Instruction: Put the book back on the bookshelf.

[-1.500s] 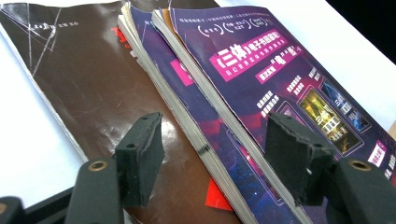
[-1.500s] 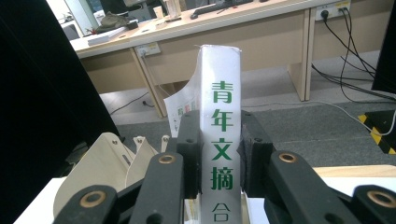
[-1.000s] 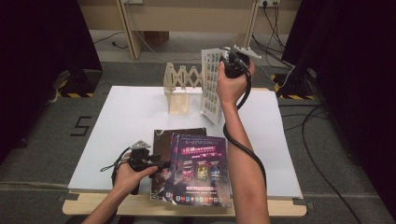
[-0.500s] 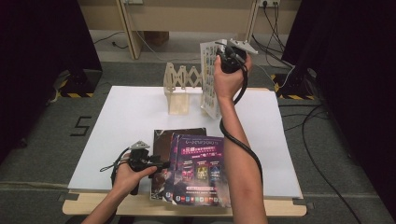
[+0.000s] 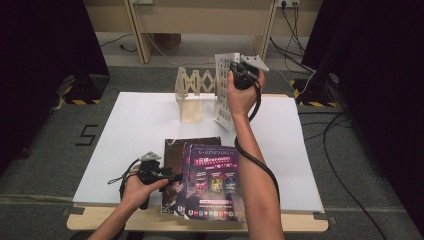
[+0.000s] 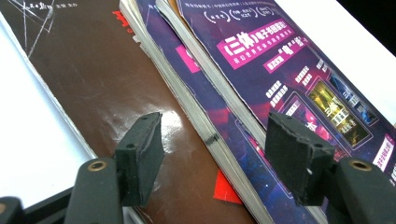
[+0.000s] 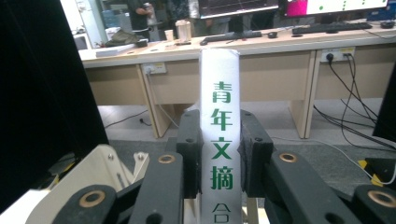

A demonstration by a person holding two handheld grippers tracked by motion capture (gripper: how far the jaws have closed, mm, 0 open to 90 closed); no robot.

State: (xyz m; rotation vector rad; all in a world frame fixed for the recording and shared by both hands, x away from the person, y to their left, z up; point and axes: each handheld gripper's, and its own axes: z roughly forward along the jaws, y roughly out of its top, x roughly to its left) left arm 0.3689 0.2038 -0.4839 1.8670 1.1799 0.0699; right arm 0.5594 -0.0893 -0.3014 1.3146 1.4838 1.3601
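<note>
Right gripper (image 5: 239, 75) clamped on white book (image 5: 223, 95) spine, held upright above table (image 5: 130, 130) just right of wooden rack (image 5: 192, 97). Spine reads 青年文摘. Left gripper (image 6: 212, 140) jaws apart over 3 overlapping magazines (image 5: 210, 180); purple cover reads 三体.

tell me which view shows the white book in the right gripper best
The right gripper view: the white book shows its spine with green lettering, clamped by the right gripper. The high view shows its patterned cover small, held upright beside the wooden rack.
</note>
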